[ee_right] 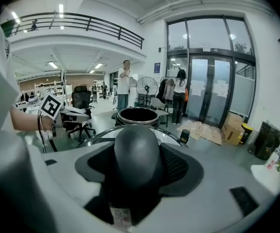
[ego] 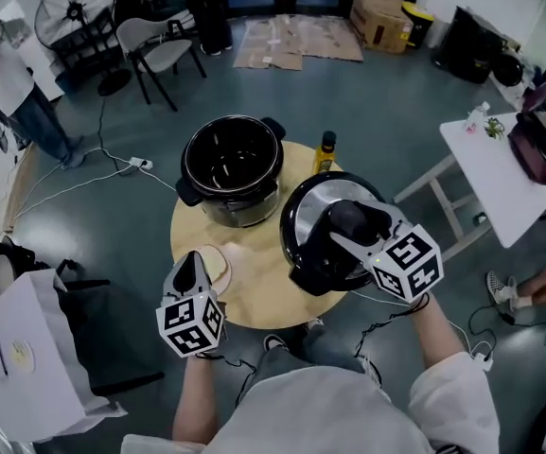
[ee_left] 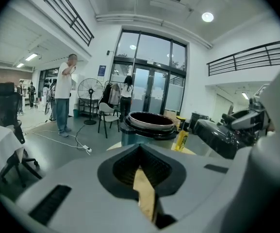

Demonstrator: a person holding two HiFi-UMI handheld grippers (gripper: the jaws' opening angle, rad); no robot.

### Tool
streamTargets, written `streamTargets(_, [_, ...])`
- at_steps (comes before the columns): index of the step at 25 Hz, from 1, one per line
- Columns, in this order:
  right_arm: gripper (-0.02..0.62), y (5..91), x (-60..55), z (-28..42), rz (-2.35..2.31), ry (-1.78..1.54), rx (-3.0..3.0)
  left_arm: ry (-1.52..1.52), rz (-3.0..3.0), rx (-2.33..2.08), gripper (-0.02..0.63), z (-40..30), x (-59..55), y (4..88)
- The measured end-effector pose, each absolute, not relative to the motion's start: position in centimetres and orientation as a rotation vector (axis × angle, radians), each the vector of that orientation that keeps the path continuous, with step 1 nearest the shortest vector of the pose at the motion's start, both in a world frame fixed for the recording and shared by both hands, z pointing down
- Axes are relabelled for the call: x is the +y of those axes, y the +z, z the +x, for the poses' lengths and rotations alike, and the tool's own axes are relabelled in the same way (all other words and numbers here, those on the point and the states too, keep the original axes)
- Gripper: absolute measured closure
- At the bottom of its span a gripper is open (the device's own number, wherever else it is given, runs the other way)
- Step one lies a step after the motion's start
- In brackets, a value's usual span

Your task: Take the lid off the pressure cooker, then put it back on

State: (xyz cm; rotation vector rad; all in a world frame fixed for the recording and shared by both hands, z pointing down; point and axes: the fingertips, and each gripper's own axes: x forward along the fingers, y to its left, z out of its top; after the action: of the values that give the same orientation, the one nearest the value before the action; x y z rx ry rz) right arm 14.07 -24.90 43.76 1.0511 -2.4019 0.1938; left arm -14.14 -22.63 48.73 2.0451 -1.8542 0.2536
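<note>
Right tongs [ego: 353, 225] clamped on lid [ego: 303, 218] knob [ee_right: 135, 152]. Lid off, at counter [ego: 254, 296] right edge. Open pot [ego: 232, 166] just beside lid, ahead and left. Left tongs [ego: 189, 265] together, empty, near counter front.

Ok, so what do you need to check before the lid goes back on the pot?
1. Grip on the lid: the right hand-held gripper is shut on its knob. Ok.
2. Pot open, with nothing seen inside. Ok.
3. Lid above the pot: it is off to the pot's right. Not ok.
4. Way across: the yellow bottle stands behind, not in between. Ok.
5. Left hand-held gripper: jaws together, near the table's front edge, away from the pot. Ok.
6. Locking marks lined up: cannot tell.
</note>
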Motion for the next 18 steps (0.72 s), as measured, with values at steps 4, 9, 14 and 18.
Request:
streamTargets(4, [0.31,46.9,-24.5,14.5,1.047,0.268,-2.374,0.296,2.02,-1.836,0.617,-13.7,-22.8,50.4])
streamTargets(9, [0.31,50.6,-24.2,14.4,1.044,0.346,-2.338,0.343,1.968,-1.832,0.617,-14.2,-22.6,52.5])
streamTargets(14, [0.311,54.2,-23.9,13.5,1.03,0.423,-2.311,0.38,1.922,-1.829,0.617,-15.0,-22.1,54.7])
streamTargets(18, [0.311,56.7,-23.5,12.7,1.01,0.462,-2.28,0.407,1.886,-1.828,0.615,-15.6,-21.2,56.1])
